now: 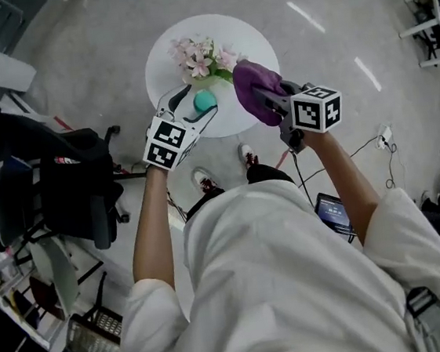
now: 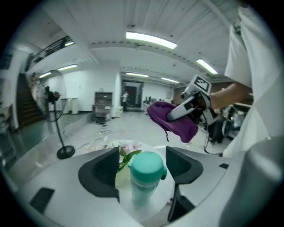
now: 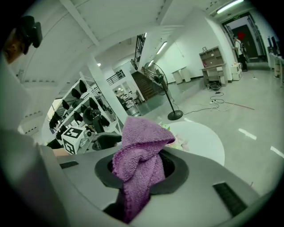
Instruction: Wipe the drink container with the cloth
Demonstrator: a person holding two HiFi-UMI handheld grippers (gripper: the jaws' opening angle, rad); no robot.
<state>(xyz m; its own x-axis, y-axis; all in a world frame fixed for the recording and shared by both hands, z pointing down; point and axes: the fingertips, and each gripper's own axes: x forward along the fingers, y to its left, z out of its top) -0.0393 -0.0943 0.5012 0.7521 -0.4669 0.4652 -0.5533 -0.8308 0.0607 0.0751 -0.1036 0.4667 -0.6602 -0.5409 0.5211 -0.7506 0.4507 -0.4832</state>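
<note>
Standing loose between the left gripper's [image 2: 142, 165] open jaws is the teal bottle [image 2: 146, 175]. Right gripper's [image 3: 140, 170] clamped on the purple cloth [image 3: 142, 137].

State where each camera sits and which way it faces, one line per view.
Head view: on the person's head, looking steeply down at the round table; forearms, white shirt and shoes show.
Left gripper view: on the left hand-held gripper, looking along its open jaws at the teal-capped bottle between them; the right forearm shows.
Right gripper view: on the right hand-held gripper, looking along jaws shut on the purple cloth.
Shared: both gripper views show the table and the other gripper.
</note>
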